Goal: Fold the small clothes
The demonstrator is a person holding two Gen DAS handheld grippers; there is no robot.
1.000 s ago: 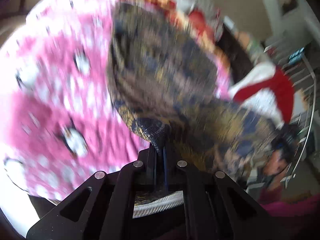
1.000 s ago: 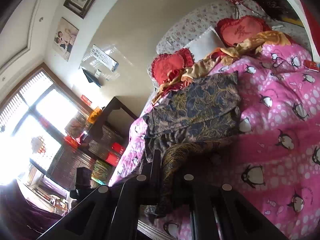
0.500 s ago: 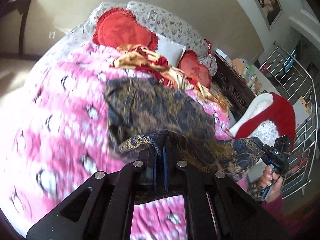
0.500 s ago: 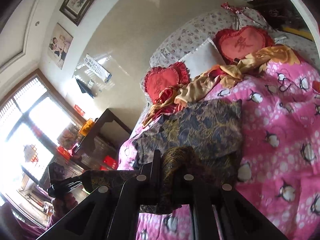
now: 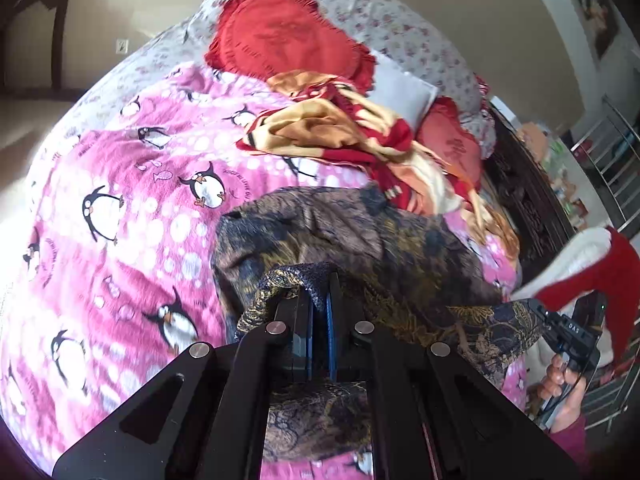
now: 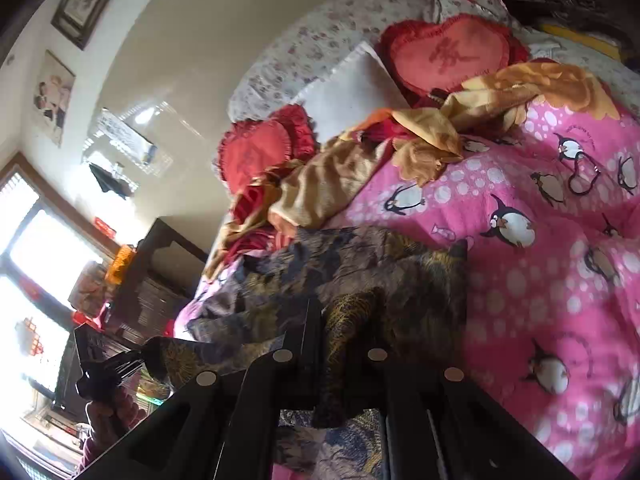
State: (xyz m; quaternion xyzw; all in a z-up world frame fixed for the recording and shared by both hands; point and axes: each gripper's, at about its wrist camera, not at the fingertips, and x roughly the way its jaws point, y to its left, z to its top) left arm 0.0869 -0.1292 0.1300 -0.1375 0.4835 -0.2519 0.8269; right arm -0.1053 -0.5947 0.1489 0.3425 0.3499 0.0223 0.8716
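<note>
The dark blue-and-gold patterned garment [image 5: 360, 240] lay on the pink penguin-print blanket [image 5: 120, 184], its far part spread flat ahead of both tools and its near edge lifted off the bed. The left gripper [image 5: 318, 300] was clamped shut on one corner of that edge, cloth bunched over its fingertips and hanging below them. The right gripper [image 6: 334, 320] was likewise closed tight on the other corner, a fold of gold-patterned fabric trailing down between its fingers. From the left wrist view the right gripper showed at the far right, held in a hand [image 5: 564, 380], with the raised edge stretched between the two tools. Beyond the garment lay a crumpled orange-and-red cloth [image 5: 340, 128], two red heart-shaped cushions [image 6: 448, 52] and a white pillow [image 6: 352, 88]. Compared with a second earlier, both grippers had drawn back from the head of the bed: the garment had then filled the left view in a blur, whereas now its spread part lay farther off.
</note>
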